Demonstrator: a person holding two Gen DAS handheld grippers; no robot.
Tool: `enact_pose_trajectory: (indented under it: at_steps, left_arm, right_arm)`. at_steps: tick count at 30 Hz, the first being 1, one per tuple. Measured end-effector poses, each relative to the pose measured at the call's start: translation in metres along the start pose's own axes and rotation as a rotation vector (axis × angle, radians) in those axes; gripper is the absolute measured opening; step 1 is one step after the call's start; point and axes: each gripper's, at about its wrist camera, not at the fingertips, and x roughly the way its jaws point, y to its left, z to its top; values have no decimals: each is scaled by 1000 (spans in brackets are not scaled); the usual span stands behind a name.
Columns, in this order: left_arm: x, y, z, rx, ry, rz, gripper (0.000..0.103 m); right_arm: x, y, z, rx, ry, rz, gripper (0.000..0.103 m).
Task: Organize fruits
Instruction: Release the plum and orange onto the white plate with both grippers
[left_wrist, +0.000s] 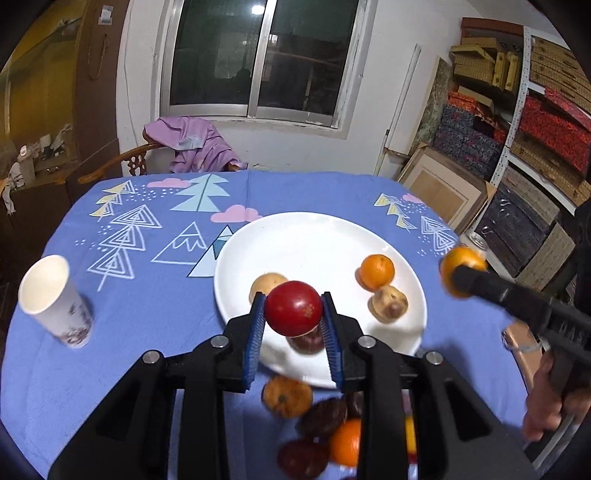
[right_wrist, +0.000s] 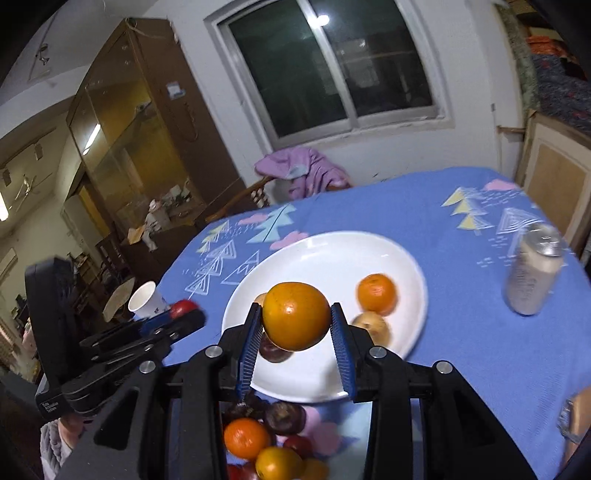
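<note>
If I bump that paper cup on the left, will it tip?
Probably. The paper cup stands upright, looks empty, so likely light. It is narrower at the base than at the rim, so a nudge may topple it; on its side it would likely roll in a curve.

We look down along each gripper, close above the table, toward the window at twelve o'clock; both views share the white plate (left_wrist: 314, 236) (right_wrist: 332, 251) and blue tablecloth (left_wrist: 147, 332) (right_wrist: 461, 332).
</note>
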Motion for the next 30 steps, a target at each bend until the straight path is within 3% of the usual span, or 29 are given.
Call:
enact_pose_trajectory:
  at_steps: [6, 13, 16, 18, 20, 22, 27, 30]
  left_arm:
    - [75, 9, 32, 10, 92, 48, 29]
    - [144, 22, 46, -7, 191, 73, 29]
    - [155, 27, 43, -20, 210, 81, 29]
    - [152, 30, 41, -36, 207, 76, 30]
    - [143, 31, 40, -47, 194, 65, 40]
    - [129, 30, 40, -44, 168, 77, 58]
    - [74, 33, 31, -39, 116, 80, 59]
    - [36, 39, 14, -38, 76, 100, 69]
  right_arm:
    - [64, 8, -12, -101, 125, -38, 38]
    - [90, 2, -16, -145, 168, -100, 38]
    - [95, 0, -19, -167, 183, -127, 38]
    - [92, -1, -17, -152, 175, -124, 40]
    - [82, 2, -13, -149, 145, -117, 41]
    - [69, 6, -9, -149, 122, -104, 46]
    - [27, 21, -6, -175, 58, -92, 52]
    - [0, 24, -15, -174, 18, -101, 59]
